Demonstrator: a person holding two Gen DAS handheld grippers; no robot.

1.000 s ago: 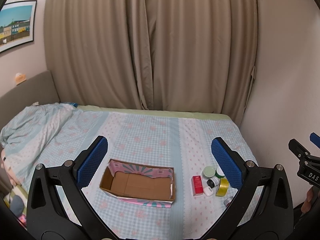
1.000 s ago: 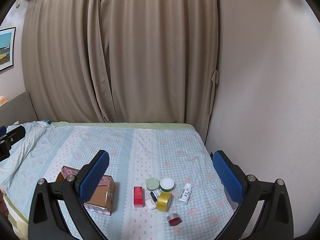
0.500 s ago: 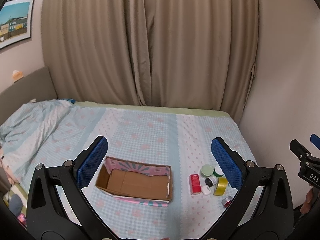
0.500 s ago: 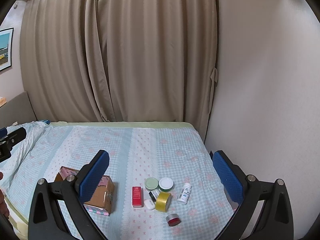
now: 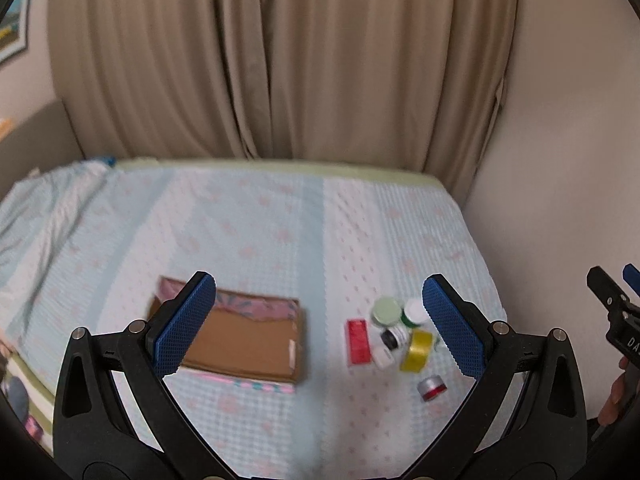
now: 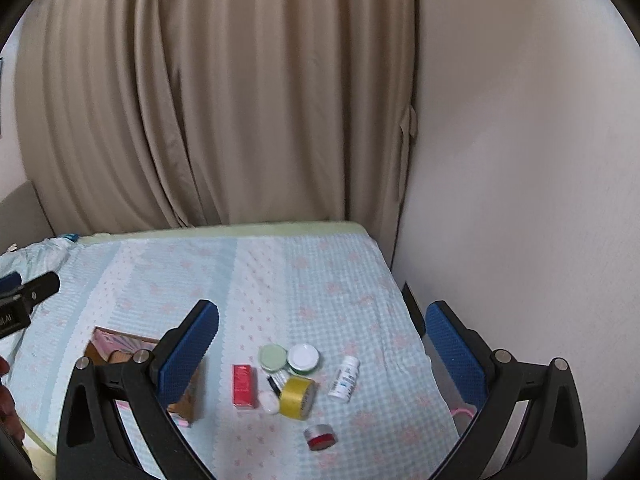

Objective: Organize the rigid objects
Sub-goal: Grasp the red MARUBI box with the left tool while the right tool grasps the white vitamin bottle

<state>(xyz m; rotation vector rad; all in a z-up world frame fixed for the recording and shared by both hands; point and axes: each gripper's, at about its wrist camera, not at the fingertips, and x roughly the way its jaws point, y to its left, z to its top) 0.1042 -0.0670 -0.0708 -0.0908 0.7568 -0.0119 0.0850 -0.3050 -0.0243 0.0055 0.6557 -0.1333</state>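
Observation:
An open cardboard box (image 5: 244, 336) (image 6: 120, 350) with pink sides lies on the bed. To its right is a cluster of small items: a red box (image 5: 357, 340) (image 6: 244, 386), a pale green lid jar (image 6: 273, 357), a white lid jar (image 6: 304, 357), a yellow tape roll (image 5: 417, 351) (image 6: 297, 397), a white bottle (image 6: 345, 378), a small black-and-white bottle (image 5: 392, 338) and a red and silver tin (image 5: 431, 387) (image 6: 319, 437). My left gripper (image 5: 319, 322) and right gripper (image 6: 322, 350) are open and empty, held above the bed.
The bed (image 5: 260, 220) has a light blue checked cover. A crumpled quilt (image 5: 36, 216) lies at its left. Beige curtains (image 5: 280, 60) hang behind and a white wall (image 6: 520, 160) runs along the bed's right side.
Both grippers have moved forward and slightly down toward the bed, so the box and the items look larger. Both stay open.

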